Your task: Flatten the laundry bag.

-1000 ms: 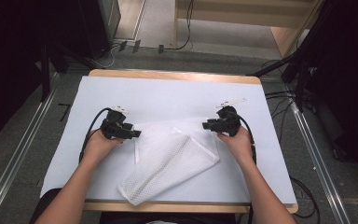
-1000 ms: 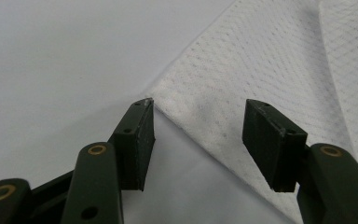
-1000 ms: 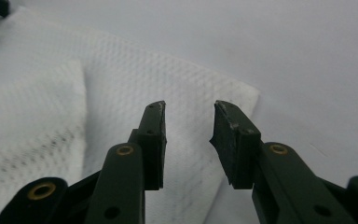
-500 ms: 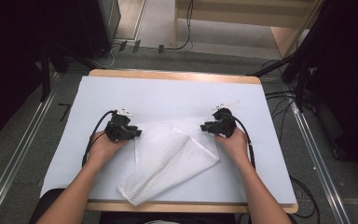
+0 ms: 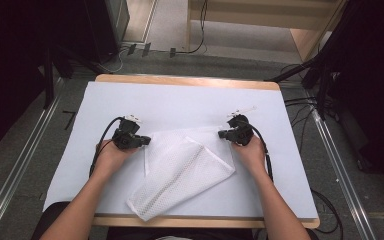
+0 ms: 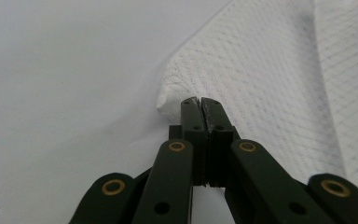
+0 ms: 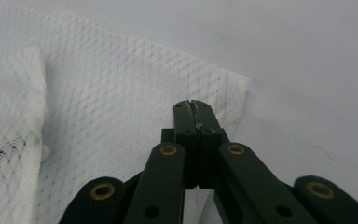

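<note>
The white mesh laundry bag (image 5: 182, 172) lies partly folded on the white-covered counter (image 5: 180, 102); the left hand-held gripper (image 5: 141, 141) has just clenched on its left corner; the right hand-held gripper (image 5: 223, 133) has just clenched on its right corner.
</note>
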The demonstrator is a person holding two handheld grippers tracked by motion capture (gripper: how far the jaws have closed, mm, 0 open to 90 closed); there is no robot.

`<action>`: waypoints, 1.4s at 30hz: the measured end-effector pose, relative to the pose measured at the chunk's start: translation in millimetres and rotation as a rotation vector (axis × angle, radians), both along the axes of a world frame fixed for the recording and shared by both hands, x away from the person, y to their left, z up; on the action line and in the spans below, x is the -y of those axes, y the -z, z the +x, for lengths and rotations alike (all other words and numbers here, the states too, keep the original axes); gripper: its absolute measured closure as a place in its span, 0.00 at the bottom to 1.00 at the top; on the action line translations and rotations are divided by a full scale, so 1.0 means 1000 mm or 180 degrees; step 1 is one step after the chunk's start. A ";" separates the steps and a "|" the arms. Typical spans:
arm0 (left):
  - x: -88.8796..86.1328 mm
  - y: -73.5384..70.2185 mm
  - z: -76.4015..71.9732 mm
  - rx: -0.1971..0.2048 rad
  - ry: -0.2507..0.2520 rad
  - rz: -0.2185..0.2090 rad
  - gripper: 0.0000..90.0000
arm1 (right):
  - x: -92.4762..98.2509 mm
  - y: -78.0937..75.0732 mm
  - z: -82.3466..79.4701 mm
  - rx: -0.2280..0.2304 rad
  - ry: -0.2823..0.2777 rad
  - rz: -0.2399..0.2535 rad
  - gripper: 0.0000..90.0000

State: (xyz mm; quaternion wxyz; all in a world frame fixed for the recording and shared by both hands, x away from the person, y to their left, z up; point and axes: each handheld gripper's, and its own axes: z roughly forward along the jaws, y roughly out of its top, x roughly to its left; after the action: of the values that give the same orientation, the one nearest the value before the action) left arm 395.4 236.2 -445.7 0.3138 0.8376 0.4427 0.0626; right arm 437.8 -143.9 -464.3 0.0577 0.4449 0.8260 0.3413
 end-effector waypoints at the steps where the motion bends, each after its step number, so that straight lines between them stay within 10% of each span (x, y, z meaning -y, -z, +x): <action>1: -0.002 -0.002 0.000 0.0007 -0.0030 -0.0049 1.00 | 0.000 -0.001 0.000 0.0006 0.0002 0.0006 1.00; 10: -0.006 -0.009 0.003 0.0078 -0.0065 -0.0162 1.00 | 0.002 -0.005 0.000 0.0019 0.0048 0.0102 1.00; 18: -0.005 -0.031 0.036 0.0204 -0.0071 -0.0060 1.00 | -0.011 -0.017 0.022 0.0106 0.0069 0.0081 1.00; 33: -0.019 -0.023 0.095 0.0206 -0.0363 -0.0164 0.99 | -0.017 -0.018 0.074 0.0143 0.0260 0.0009 1.00; 42: -0.019 -0.029 0.085 0.0138 -0.0231 -0.0250 0.67 | -0.025 -0.029 0.066 0.0233 0.0145 0.0141 0.88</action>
State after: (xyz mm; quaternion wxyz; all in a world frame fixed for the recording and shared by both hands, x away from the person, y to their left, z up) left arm 479.9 254.9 -416.6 0.3534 0.8065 0.4680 0.0746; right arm 504.1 -119.3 -435.3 0.0858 0.4519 0.8053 0.3741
